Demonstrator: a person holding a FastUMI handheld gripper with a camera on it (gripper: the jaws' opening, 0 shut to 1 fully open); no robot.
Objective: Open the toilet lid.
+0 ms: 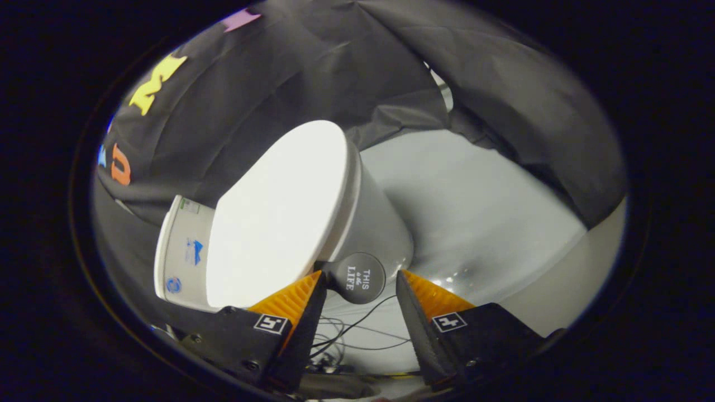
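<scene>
White floor (480, 212) beneath; tilted tongs (357, 282) gape around lid handle (357, 277), toilet lid (279, 218) closed.

Hand-held gripper (357, 290): ribbed wedge fingers, square marker tags, screws.

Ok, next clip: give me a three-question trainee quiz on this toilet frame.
1. True or false: the toilet lid is closed over the bowl.
2. The round dark handle fixed at the lid's edge sits where?
A. between the fingertips of the hand-held gripper
B. far beyond them, by the tank
C. on the floor
3. Fill in: the gripper's fingers are ____, not yet pressing on the handle from both sides.

Key
1. True.
2. A.
3. Open; a gap shows between the handle and one finger, while the other finger looks at or near touching it.
</scene>
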